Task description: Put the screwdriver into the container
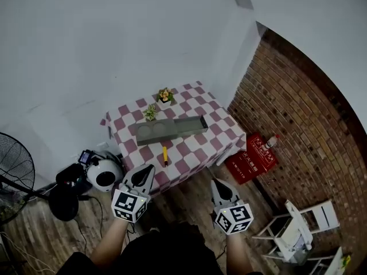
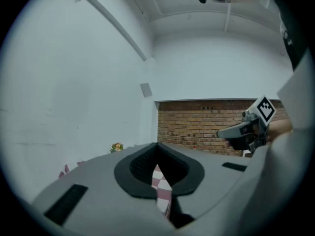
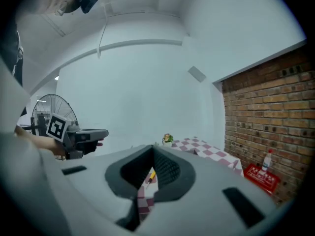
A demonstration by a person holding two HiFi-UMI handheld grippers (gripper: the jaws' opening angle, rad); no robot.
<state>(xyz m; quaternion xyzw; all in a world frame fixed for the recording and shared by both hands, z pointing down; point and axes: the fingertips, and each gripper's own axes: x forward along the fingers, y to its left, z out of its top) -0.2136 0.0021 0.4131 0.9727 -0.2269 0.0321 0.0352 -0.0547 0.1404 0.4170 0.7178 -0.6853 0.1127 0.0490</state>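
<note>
Left gripper (image 1: 143, 173), clenched empty like the right gripper (image 1: 219, 188), is held nearer the screwdriver (image 1: 165, 155), laid lengthwise just ahead-right.

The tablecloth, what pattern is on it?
The tablecloth has dark pinkish-red and white checks, clearest in the head view.

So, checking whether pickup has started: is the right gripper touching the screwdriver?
Apart. The head view shows the right gripper held short of the table, with floor between it and the screwdriver lying there.
</note>
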